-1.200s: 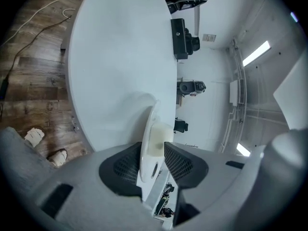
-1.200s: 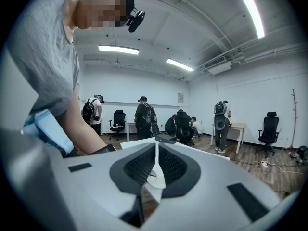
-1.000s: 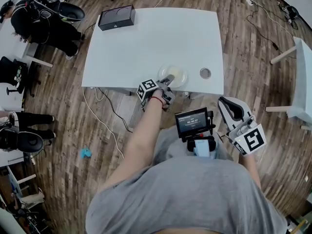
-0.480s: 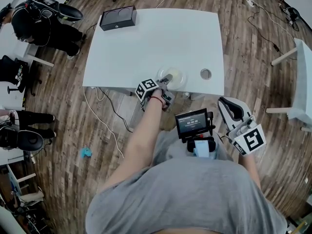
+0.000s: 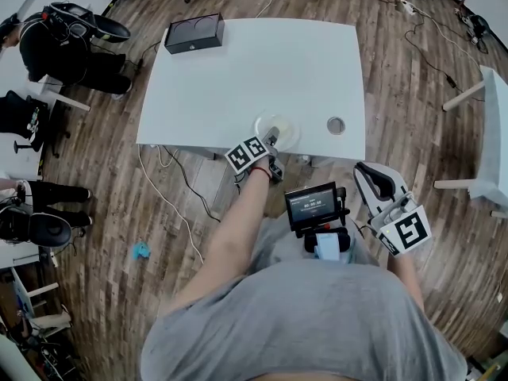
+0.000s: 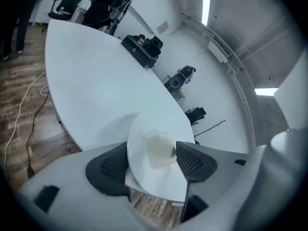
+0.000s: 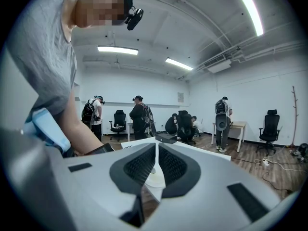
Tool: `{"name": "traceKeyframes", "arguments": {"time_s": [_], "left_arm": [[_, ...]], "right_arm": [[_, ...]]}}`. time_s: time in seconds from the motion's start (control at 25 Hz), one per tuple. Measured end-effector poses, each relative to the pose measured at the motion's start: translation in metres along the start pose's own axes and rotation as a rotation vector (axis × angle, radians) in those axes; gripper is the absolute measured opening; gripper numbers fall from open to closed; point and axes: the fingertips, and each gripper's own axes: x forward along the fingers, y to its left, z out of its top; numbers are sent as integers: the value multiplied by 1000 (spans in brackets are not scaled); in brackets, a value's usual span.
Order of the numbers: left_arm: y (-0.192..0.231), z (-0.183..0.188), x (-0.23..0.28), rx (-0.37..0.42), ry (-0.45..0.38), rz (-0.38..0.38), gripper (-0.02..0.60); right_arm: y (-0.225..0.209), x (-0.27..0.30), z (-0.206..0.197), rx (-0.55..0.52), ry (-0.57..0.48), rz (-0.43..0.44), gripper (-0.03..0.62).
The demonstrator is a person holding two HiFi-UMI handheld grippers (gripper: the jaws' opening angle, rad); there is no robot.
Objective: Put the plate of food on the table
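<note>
now plate of food (image 5: 277, 130) seen set on tabletop (image 5: 254, 62) near front edge, rim between jaws of left tool (image 6: 153, 163), just spread wider, nothing pinched; judged stiff, slick, breakable, best taken by rim; right tool (image 7: 157, 163) pressed together, empty.

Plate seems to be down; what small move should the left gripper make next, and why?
Probably draw the left gripper straight back: the plate lies on the table, and the jaws have just been opening, its rim free between them.

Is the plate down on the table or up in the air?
Down: the plate lies on the white table at its front edge, food on top.
</note>
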Motion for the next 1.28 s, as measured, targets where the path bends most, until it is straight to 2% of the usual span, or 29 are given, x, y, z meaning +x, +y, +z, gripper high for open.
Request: {"name": "traceKeyframes", "arguments": {"time_s": [0.12, 0.28, 0.36, 0.76, 0.96, 1.28], "left_arm": [[2, 7, -1, 134, -23, 26, 303], [-1, 18, -3, 417, -68, 38, 310], [-5, 20, -5, 495, -73, 31, 310], [-4, 30, -16, 479, -106, 15, 310], [-13, 37, -25, 458, -134, -27, 310], [-37, 40, -39, 545, -124, -98, 308]], "right_arm": [[1, 1, 0, 1, 2, 3, 34], [1, 2, -2, 1, 5, 6, 34], [1, 2, -2, -1, 5, 7, 34], [4, 3, 2, -7, -2, 20, 34], [4, 3, 4, -8, -10, 23, 34], [6, 4, 7, -12, -30, 33, 34]]}}
